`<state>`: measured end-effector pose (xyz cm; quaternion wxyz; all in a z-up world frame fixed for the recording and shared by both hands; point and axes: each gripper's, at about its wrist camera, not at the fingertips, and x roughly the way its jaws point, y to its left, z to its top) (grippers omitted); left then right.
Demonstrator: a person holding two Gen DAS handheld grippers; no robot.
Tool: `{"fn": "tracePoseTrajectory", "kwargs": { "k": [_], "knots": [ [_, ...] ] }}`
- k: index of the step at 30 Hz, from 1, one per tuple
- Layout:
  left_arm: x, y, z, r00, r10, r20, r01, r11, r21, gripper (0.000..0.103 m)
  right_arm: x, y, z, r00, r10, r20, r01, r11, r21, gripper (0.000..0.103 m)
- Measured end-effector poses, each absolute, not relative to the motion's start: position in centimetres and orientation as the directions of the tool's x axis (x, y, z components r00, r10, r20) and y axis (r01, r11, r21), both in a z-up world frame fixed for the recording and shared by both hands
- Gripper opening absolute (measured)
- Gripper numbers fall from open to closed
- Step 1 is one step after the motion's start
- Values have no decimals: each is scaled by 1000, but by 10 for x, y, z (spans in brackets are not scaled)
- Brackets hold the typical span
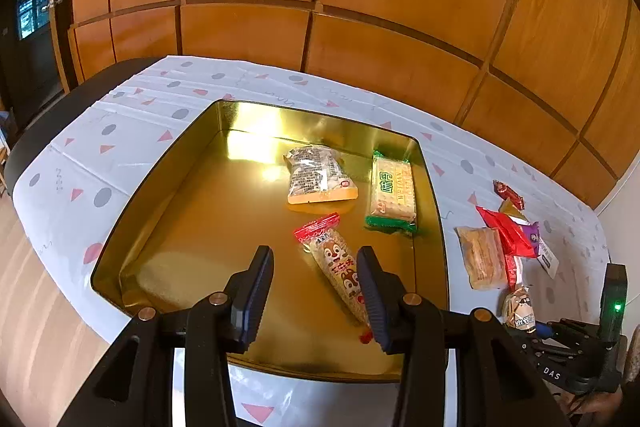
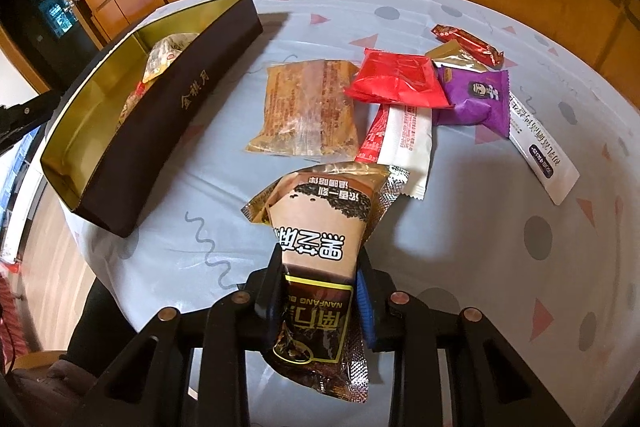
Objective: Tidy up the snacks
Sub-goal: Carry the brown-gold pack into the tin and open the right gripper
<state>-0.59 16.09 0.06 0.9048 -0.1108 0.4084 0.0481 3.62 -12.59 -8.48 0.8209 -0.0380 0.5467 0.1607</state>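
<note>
Right now the landmark is the gold tin (image 1: pixel 168 227), an open tray w/ dark outer walls, sitting on the spotted tablecloth (image 1: pixel 80 163).

Left gripper (image 1: pixel 316 291) hangs over the tin's near side, jaws spread w/ nothing pinched; the squirrel-print stick pack (image 1: pixel 340 263) lies on the tin floor betw. and below the fingers, not gripped. Also inside the tin, toward its far right corner: a clear-and-orange sesame pack (image 1: pixel 318 177) and, just beside it against the right wall, a green cracker pack (image 1: pixel 392 193).

Right gripper (image 2: pixel 318 283) is outside the tin, to its right, jaws pressed on a brown sesame-paste sachet (image 2: pixel 320 227), which sticks up betw. the pads.

Rest of the snacks lie on the cloth right of the tin: a clear pastry pack (image 2: pixel 312 111) nearest it, then a red pouch (image 2: pixel 400 79), a red-and-white sachet (image 2: pixel 400 139), a purple pack (image 2: pixel 476 99), a gold wrapper (image 2: pixel 452 57), a red candy bar (image 2: pixel 468 43) and, farthest off, a white stick sachet (image 2: pixel 540 147).
</note>
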Motion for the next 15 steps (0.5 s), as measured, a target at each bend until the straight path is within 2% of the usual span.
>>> {"fn": "tracePoseTrajectory", "kwargs": {
  "k": [10,15],
  "knots": [
    [-15,188,-5,657,18,-754,-243,951,-189,44,40,-124,-82,333,227,-915,-298,946,126,30],
    [-15,194,-6,660,26,-751,-262,945,-198,44,50,-111,-50,363,331,-871,-318,923,218,29]
  ]
}}
